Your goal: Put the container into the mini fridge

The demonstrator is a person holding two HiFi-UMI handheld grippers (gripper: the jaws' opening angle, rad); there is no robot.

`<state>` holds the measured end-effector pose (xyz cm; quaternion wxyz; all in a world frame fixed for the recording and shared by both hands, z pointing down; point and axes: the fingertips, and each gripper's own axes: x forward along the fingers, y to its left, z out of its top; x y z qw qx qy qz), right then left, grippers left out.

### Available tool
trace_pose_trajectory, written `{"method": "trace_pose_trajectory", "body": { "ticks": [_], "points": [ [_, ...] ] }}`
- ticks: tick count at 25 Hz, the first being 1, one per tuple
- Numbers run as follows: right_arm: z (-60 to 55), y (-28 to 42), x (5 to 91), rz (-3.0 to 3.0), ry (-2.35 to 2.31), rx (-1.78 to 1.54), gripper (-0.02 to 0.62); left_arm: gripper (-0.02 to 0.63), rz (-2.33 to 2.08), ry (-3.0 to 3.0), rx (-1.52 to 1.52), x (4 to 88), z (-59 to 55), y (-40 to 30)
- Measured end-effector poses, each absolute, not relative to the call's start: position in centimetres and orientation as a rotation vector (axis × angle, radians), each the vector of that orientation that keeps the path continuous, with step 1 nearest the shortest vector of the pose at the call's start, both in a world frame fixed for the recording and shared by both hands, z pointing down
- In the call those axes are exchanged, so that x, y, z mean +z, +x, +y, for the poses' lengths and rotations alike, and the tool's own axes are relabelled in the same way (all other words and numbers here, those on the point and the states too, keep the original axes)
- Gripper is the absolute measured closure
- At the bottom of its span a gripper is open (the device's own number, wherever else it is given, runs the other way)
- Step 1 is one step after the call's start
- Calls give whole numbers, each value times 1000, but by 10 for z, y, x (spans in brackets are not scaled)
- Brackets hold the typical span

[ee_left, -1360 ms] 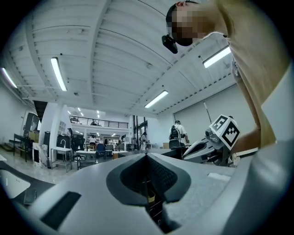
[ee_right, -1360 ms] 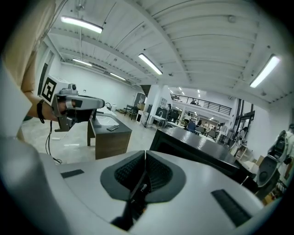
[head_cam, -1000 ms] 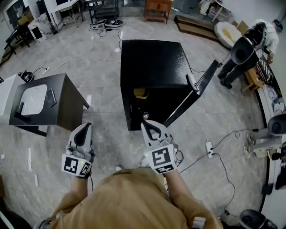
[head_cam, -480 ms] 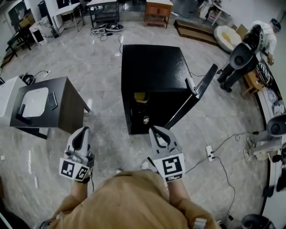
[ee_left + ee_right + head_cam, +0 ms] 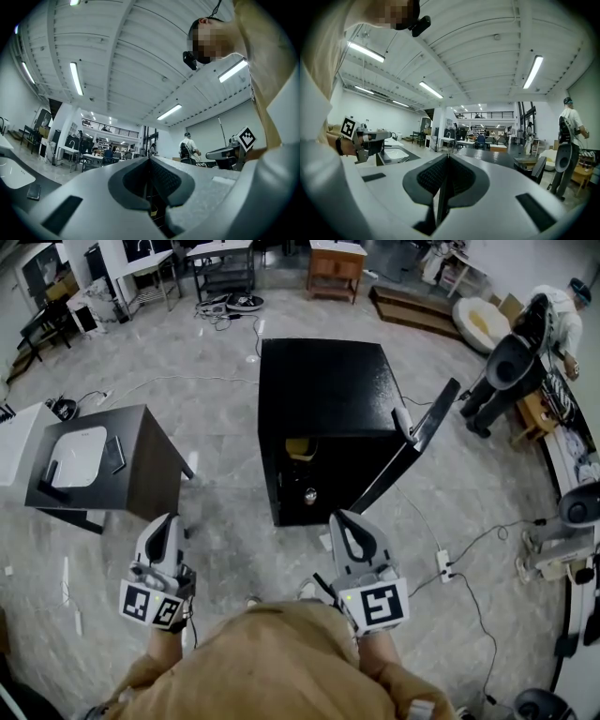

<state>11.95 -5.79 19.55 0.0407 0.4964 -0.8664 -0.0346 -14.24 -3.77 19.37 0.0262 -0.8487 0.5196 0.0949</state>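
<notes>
Grey marble-tile floor [image 5: 225,484], dark side table [image 5: 150,470] at left, wooden cabinet [image 5: 335,259] at far end, white ribbed ceiling [image 5: 117,51], strip lights [image 5: 76,78].

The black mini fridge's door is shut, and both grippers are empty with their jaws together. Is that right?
Not quite. The door of the mini fridge stands open, swung out to the right, as the head view shows. The rest holds: the left gripper and the right gripper are empty, jaws together.
</notes>
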Motion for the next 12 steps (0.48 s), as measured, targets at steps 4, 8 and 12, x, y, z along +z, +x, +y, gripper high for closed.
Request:
{"method": "trace_pose_trajectory", "body": {
  "ticks": [4,8,12],
  "points": [
    [-58,125,189,-2664,1546,-114,591,606,1611,-2615,289,191,-36,-142],
    [-57,131,180,-2681,1582,-105,592,606,1622,-2599,284,187,-36,-147],
    [-60,139,174,-2691,1619,-89,594,606,1624,-2594,278,184,-39,-147]
  ]
}}
